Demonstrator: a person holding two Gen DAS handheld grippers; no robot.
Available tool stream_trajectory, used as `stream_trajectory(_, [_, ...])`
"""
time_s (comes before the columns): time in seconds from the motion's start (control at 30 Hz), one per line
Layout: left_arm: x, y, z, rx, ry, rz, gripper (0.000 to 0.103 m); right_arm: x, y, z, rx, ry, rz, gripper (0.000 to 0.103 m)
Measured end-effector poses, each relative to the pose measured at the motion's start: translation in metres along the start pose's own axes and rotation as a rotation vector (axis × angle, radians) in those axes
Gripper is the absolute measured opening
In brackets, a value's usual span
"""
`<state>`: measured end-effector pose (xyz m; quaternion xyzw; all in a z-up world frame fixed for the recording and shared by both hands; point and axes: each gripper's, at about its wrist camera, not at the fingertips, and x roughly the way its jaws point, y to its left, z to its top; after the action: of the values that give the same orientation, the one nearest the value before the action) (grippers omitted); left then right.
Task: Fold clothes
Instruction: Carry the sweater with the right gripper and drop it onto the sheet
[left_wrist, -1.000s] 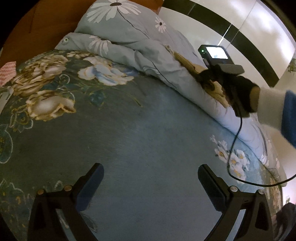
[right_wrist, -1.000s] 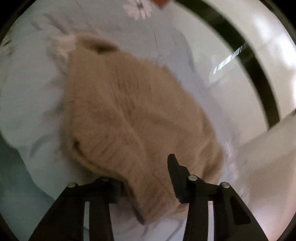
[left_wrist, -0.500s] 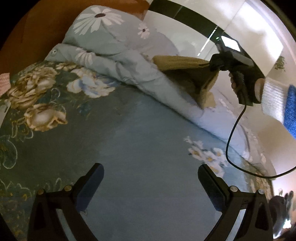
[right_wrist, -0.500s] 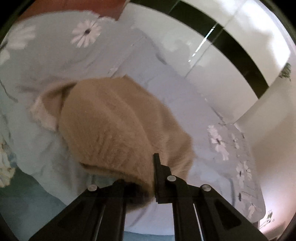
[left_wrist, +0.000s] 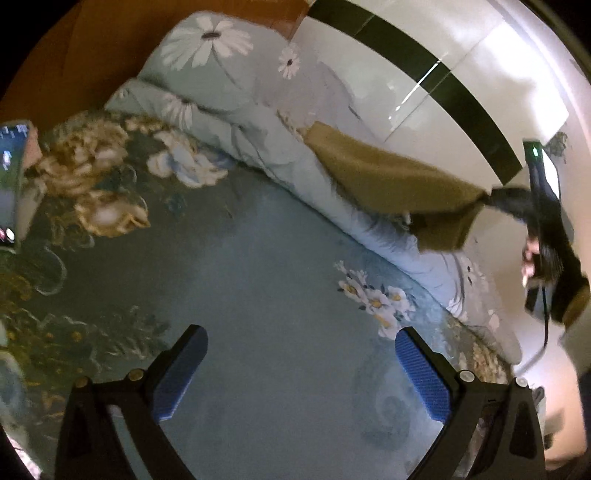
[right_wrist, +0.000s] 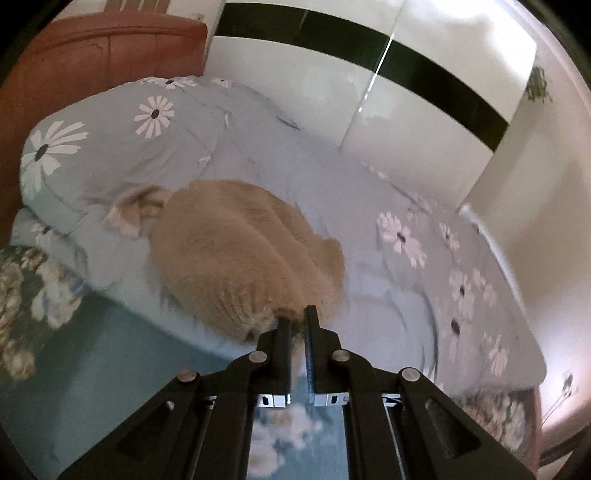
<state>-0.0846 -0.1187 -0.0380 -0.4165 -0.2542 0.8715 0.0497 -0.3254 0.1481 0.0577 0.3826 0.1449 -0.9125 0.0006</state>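
Observation:
A tan knitted sweater (left_wrist: 384, 181) hangs stretched from my right gripper (left_wrist: 495, 195), lifted off the pale blue daisy quilt (left_wrist: 258, 125); its far end still rests on the quilt. In the right wrist view my right gripper (right_wrist: 297, 325) is shut on the sweater's (right_wrist: 236, 251) near edge, with the cloth bunched between the fingers. My left gripper (left_wrist: 301, 369) is open and empty, low over the blue floral bedsheet (left_wrist: 258, 280), well apart from the sweater.
The rolled quilt and a daisy pillow (right_wrist: 110, 129) lie along the far side of the bed. A wooden headboard (right_wrist: 92, 48) stands at the left. A white wardrobe with a black stripe (right_wrist: 406, 74) is behind the bed. A phone screen (left_wrist: 11, 177) shows at the left edge.
My right gripper closed on the sweater and has pulled it up and to the right, off the quilt. The left gripper stays open and has shifted slightly over the sheet.

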Motion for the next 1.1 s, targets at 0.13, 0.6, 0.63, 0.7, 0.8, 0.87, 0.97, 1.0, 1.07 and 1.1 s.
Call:
stream_trajectory(0.13, [-0.02, -0.013, -0.005, 0.044, -0.002, 0.022, 0.103, -0.037, -0.004, -0.049, -0.011, -0.002, 0.069, 0.006])
stream_trajectory(0.6, [-0.057, -0.005, -0.035, -0.054, 0.061, 0.063, 0.103, -0.137, 0.069, -0.163, -0.034, -0.06, 0.529, 0.006])
stream_trajectory(0.63, [-0.058, -0.002, -0.039, -0.063, 0.066, 0.08, 0.103, -0.127, 0.076, -0.169, -0.016, -0.03, 0.55, 0.006])
stream_trajectory(0.7, [-0.058, 0.002, -0.047, -0.073, 0.088, 0.109, 0.103, -0.108, 0.088, -0.181, 0.028, 0.031, 0.59, 0.006])
stream_trajectory(0.8, [-0.054, 0.002, -0.062, -0.062, 0.119, 0.14, 0.103, -0.079, 0.105, -0.2, 0.093, 0.123, 0.65, 0.006])
stream_trajectory(0.87, [-0.05, 0.0, -0.069, -0.048, 0.135, 0.153, 0.103, -0.059, 0.117, -0.213, 0.137, 0.184, 0.688, 0.006])
stream_trajectory(0.97, [-0.044, -0.005, -0.072, -0.044, 0.15, 0.144, 0.103, -0.062, 0.109, -0.223, 0.14, 0.165, 0.71, 0.009])
stream_trajectory(1.0, [-0.042, -0.006, -0.073, -0.048, 0.155, 0.136, 0.103, -0.065, 0.103, -0.227, 0.13, 0.154, 0.718, 0.011])
stream_trajectory(1.07, [-0.032, -0.01, -0.076, -0.05, 0.175, 0.128, 0.103, -0.07, 0.084, -0.233, 0.131, 0.134, 0.717, 0.017])
stream_trajectory(1.1, [-0.027, -0.013, -0.078, -0.047, 0.187, 0.126, 0.103, -0.072, 0.071, -0.236, 0.145, 0.126, 0.707, 0.03])
